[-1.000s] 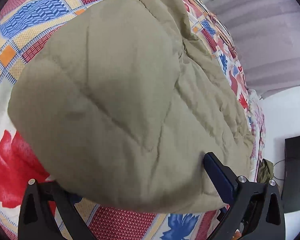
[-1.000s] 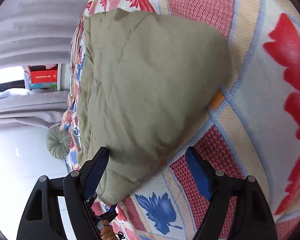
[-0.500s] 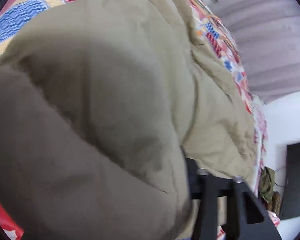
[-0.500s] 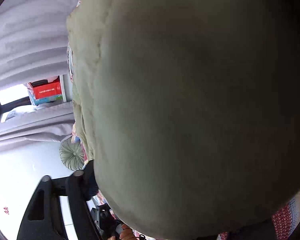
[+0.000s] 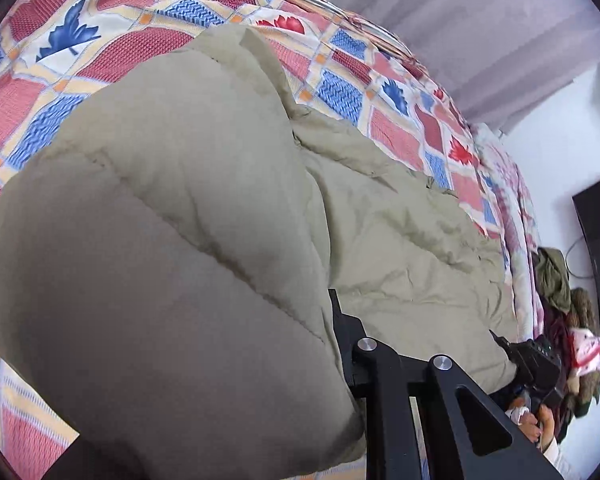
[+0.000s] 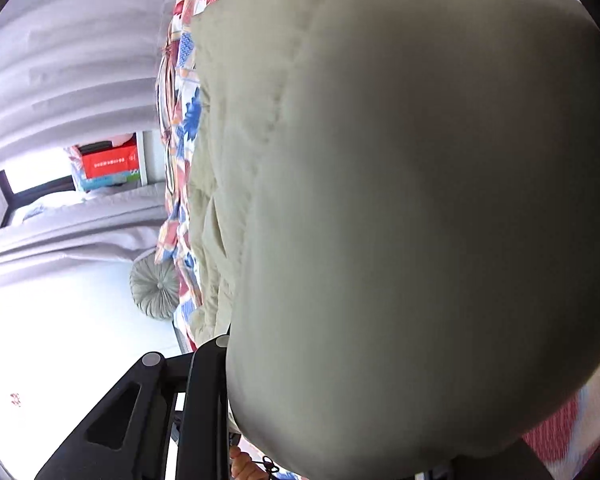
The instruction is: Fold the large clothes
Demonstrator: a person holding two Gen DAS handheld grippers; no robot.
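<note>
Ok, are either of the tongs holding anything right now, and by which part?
Both appear to hold the khaki padded coat: the left tongs at its near hem corner, the right tongs at another near edge. Fabric hides the fingertips, so the grip is likely, not confirmed.

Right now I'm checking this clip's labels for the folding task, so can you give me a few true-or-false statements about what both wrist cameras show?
1. The garment being folded is a khaki quilted coat. True.
2. The coat lies on a plain white sheet. False: it lies on a patterned bedspread of red and blue patches.
3. Coat fabric fills most of the right wrist view. True.
4. A square blue pillow sits beside the bed. False: a round grey cushion is there.
5. Curtains hang behind the bed. True.
</note>
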